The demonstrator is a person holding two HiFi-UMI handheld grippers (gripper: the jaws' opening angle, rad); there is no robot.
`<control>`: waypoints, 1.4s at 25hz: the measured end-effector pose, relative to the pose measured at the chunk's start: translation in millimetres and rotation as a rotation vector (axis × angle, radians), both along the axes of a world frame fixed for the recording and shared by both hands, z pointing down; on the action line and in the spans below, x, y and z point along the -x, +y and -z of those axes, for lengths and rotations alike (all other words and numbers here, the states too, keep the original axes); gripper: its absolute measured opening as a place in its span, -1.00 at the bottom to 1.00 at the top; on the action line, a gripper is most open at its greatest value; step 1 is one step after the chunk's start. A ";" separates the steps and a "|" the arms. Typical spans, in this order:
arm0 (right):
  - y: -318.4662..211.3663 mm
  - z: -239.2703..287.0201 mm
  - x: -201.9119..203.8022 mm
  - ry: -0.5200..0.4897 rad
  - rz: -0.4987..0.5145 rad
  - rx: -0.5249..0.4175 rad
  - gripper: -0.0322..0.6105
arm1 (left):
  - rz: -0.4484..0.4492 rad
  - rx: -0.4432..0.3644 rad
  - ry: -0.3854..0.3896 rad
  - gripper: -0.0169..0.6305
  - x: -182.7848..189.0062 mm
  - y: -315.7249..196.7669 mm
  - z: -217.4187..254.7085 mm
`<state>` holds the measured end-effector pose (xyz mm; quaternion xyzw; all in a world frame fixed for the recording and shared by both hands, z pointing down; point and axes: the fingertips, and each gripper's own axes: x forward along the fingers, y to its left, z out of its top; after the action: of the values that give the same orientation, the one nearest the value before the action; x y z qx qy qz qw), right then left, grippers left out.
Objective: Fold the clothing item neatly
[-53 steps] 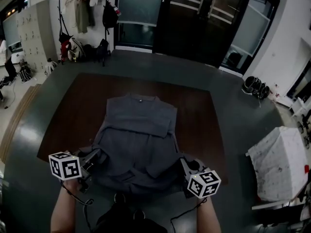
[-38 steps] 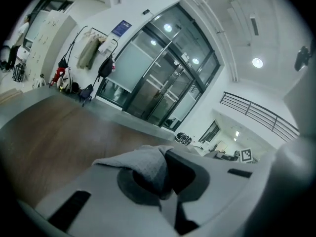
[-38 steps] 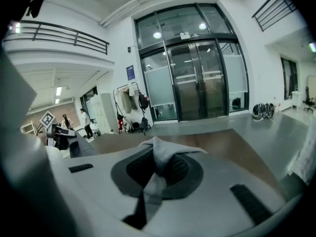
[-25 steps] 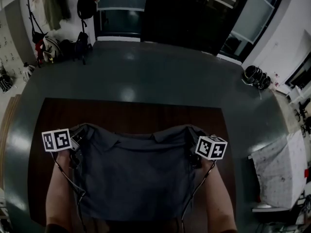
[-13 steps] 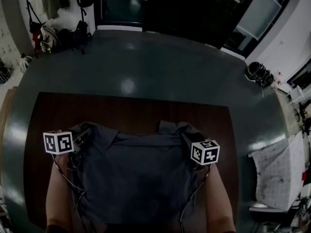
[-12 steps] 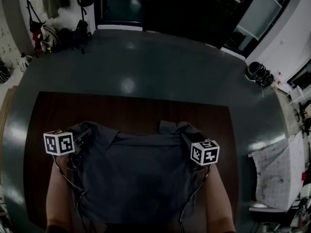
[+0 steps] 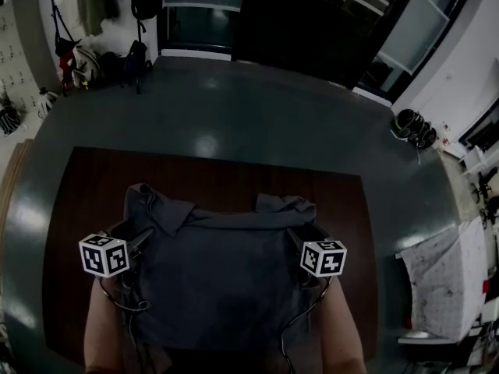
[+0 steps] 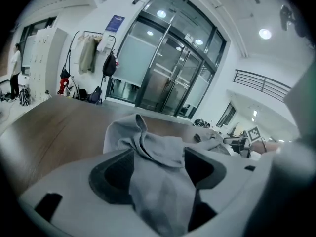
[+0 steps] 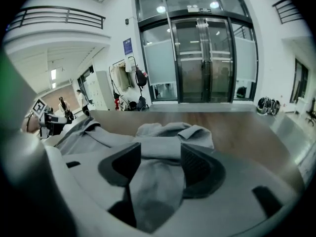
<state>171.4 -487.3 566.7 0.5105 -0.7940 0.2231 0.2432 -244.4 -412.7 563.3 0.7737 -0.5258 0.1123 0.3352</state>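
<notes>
A grey garment (image 7: 218,275) lies folded on the dark brown table (image 7: 86,185), its far edge bunched at both corners. My left gripper (image 7: 139,240) sits at the garment's left side and my right gripper (image 7: 300,236) at its right side. In the left gripper view the jaws of the left gripper (image 8: 158,167) are opening, and a loose fold of the garment (image 8: 148,142) lies between them without being pinched. In the right gripper view the right gripper (image 9: 160,164) is opening too, with slack grey garment (image 9: 168,132) draped between its fingers (image 9: 197,167).
The table's far edge runs just beyond the garment. On the grey floor beyond stand a coat rack with bags (image 7: 93,14) at the far left and shoes (image 7: 411,127) at the right. A white covered object (image 7: 444,287) is right of the table.
Both grippers carried the garment's near edge over to the far side, then drew back toward me. Their jaws have come apart, and the released corners lie slumped on the table.
</notes>
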 end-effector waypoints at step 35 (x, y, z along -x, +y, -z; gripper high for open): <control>382.7 190.8 93.3 -0.241 0.069 -0.567 -0.94 | -0.057 -0.620 -0.080 -0.92 -147.3 338.6 187.8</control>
<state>78.1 -104.6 376.0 0.5005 -0.8647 0.0430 0.0027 -97.1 -74.1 375.5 0.8484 -0.5258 -0.0137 0.0592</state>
